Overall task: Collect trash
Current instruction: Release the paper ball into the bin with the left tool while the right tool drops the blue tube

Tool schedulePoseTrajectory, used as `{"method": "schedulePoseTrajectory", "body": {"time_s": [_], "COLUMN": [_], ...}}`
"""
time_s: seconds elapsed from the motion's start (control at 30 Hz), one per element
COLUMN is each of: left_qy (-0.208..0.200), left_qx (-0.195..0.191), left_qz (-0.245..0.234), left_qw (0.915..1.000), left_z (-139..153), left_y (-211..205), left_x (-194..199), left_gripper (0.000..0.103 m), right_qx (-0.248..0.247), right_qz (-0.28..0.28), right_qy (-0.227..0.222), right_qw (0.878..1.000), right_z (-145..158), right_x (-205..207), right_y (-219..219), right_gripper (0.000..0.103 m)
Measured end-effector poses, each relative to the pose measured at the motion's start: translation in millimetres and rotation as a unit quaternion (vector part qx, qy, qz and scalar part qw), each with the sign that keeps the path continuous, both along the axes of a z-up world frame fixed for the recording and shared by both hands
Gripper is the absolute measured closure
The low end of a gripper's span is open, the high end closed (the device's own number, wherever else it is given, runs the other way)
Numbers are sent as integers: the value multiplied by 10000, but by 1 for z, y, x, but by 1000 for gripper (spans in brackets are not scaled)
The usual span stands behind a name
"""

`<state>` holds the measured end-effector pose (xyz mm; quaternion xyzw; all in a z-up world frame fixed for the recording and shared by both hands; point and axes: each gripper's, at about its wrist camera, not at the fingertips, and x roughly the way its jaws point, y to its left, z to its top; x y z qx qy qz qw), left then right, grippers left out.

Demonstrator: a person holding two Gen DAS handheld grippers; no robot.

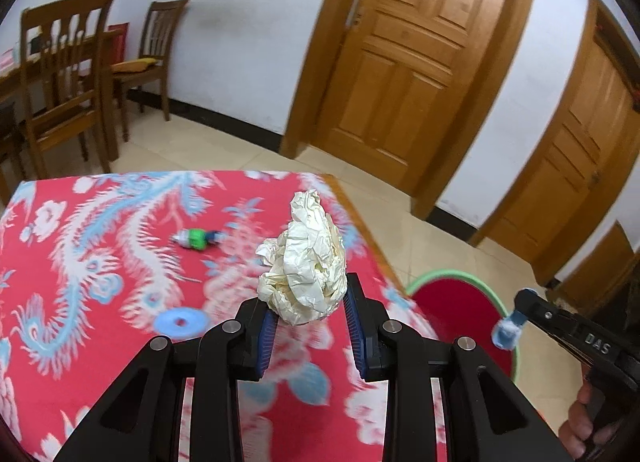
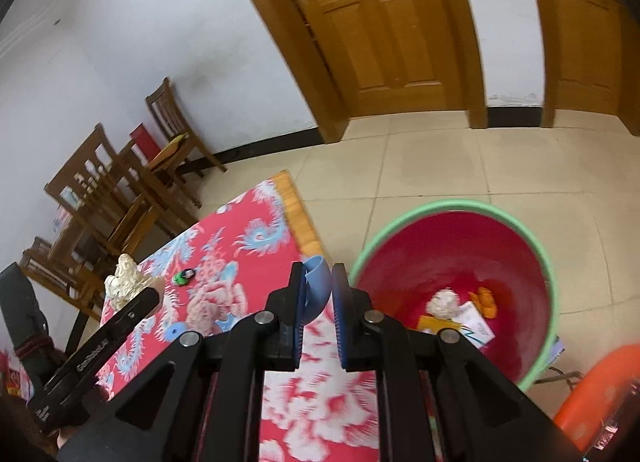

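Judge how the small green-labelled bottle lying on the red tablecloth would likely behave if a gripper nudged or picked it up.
The small bottle lies on its side on the tablecloth, so a nudge across its length would probably roll it. It looks small and plastic, so it is likely light. Its rounded body may slip between flat pads unless gripped across the middle.

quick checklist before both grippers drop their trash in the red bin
1. Left gripper shut on the crumpled paper ball: ok.
2. Right gripper shut on the blue plastic piece: ok.
3. Left load over the red bin: not ok, it is above the tablecloth.
4. Right load over the bin: not ok, it is near the table's edge.
5. Room in the bin: ok.
6. Table cleared: not ok, small bottle remains.
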<state>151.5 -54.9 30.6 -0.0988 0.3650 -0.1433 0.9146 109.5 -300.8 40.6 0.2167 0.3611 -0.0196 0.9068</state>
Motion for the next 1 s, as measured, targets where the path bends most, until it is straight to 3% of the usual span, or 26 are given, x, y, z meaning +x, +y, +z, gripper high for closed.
{"method": "schedulePoseTrajectory", "body": {"time_s": [0.5, 0.93, 1.0], "left_qy": [149, 353, 375], "left_qx": [-61, 70, 77], "left_qz": [-819, -1124, -1159], "left_qw": [9965, 9930, 9925], "left_z": [-4, -18, -20], "left_y": [-75, -111, -116], "left_x": [-25, -26, -26], "left_gripper": [71, 71, 71], "right_qx": [-46, 83, 103], "right_qz": [-736, -1007, -1053], "right_qy": [328, 572, 590], "right_qw": [9967, 9932, 9926], "right_z": [-33, -57, -58], "right_x": [-28, -31, -30], "right_y": [-63, -89, -91], "right_gripper": [88, 87, 83]}}
